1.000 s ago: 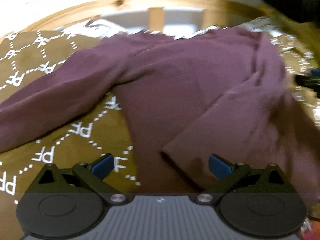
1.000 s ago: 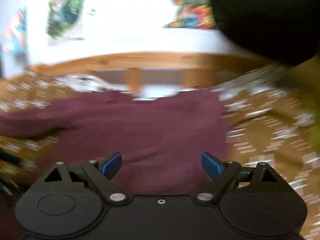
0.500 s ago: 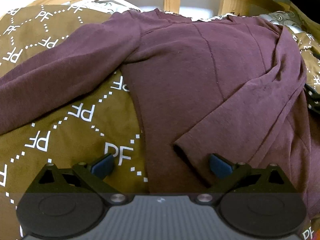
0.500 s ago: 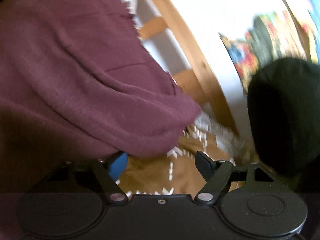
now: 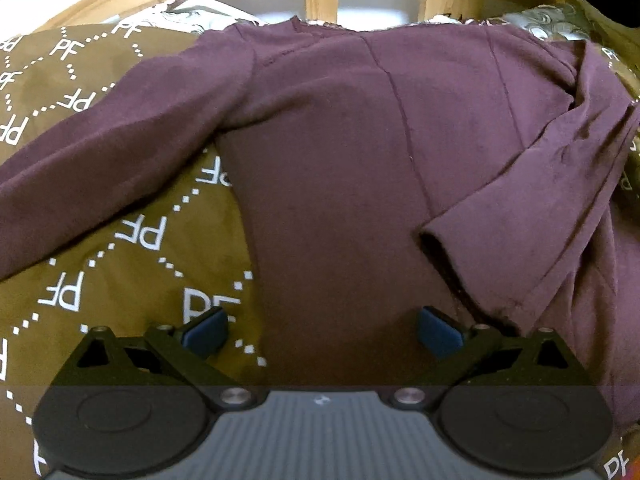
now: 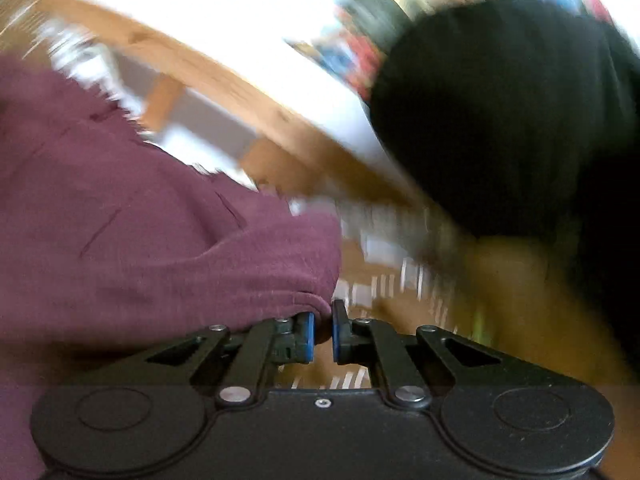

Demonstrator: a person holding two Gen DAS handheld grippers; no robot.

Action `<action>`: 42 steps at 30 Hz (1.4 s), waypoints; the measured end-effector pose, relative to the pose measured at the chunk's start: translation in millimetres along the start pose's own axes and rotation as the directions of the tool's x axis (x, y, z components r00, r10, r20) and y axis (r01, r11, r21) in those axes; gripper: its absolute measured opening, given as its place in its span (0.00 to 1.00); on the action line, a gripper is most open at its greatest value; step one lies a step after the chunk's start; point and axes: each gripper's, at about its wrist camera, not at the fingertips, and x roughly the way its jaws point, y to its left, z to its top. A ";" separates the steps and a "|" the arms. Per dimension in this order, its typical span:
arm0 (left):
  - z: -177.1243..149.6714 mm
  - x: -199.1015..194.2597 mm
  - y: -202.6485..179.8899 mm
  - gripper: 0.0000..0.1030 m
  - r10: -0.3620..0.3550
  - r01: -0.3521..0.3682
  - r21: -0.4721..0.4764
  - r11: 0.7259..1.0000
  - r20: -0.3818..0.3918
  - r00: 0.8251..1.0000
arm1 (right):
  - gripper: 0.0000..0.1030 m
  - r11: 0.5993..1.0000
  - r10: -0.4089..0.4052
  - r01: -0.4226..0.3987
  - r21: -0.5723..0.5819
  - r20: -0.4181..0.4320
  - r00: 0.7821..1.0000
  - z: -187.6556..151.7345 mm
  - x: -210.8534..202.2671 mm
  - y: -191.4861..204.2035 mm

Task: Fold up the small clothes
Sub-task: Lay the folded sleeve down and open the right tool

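Brown patterned bedspread [image 5: 120,248] carries the maroon shirt [image 5: 340,160], lengthwise ahead of the released left tongs [image 5: 320,332]. Right tongs [image 6: 322,334], just closed, grasp its folded right edge [image 6: 312,300], nearer.

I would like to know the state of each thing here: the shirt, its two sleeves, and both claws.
Maroon shirt: spread flat on the patterned blanket.
Left-side sleeve: stretched out sideways.
Right-side sleeve: folded over the body.
Left claw: open, holding nothing.
Right claw: has just been closing, now shut on the shirt's folded edge.
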 end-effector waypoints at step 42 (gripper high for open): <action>4.3 15.1 -15.9 0.99 -0.092 0.083 0.092 0.992 0.093 0.991 | 0.38 0.839 0.306 -0.238 0.490 -0.061 0.950 19.8 56.9 -80.7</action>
